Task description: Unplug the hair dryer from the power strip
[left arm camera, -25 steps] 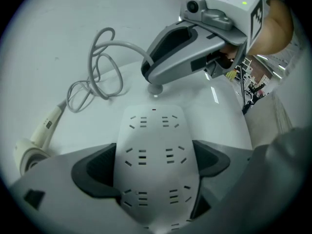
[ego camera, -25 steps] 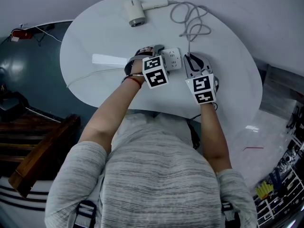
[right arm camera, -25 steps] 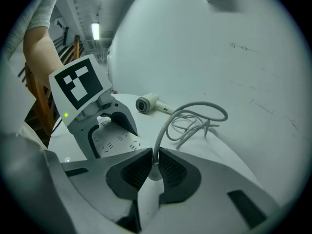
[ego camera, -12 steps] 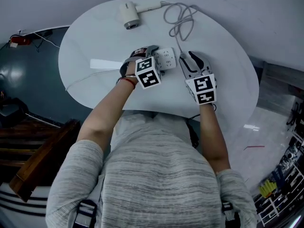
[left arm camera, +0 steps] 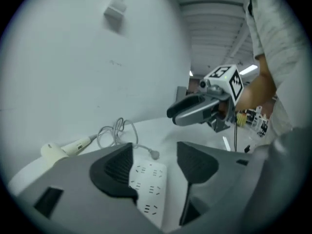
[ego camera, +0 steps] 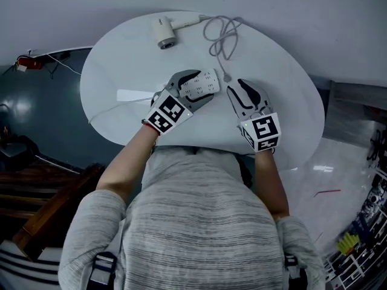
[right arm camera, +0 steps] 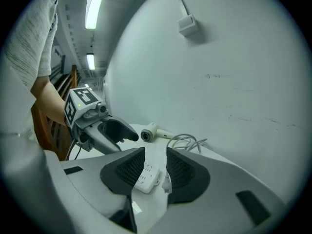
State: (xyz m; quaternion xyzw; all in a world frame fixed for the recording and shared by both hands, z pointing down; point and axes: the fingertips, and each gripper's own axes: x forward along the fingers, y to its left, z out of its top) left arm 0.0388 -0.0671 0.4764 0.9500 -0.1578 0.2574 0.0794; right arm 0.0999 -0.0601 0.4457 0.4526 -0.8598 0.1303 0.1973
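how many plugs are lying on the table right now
1. The plug on the hair dryer cord lies loose on the table, beside one end of the power strip. The strip's own plug, if it has one, is out of view.

Dim, bluish cast, ceiling strip lights (right arm camera: 94, 6) glaring, fisheye vignette in gripper views, soft edges

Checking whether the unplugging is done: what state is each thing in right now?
Power strip: flat on the table, visible sockets empty.
Plug: out of the socket, lying beside the power strip.
Hair dryer: lying on the table, untouched.
Left gripper: open, jaws just been closing, nothing gripped.
Right gripper: open, jaws just opened, empty.
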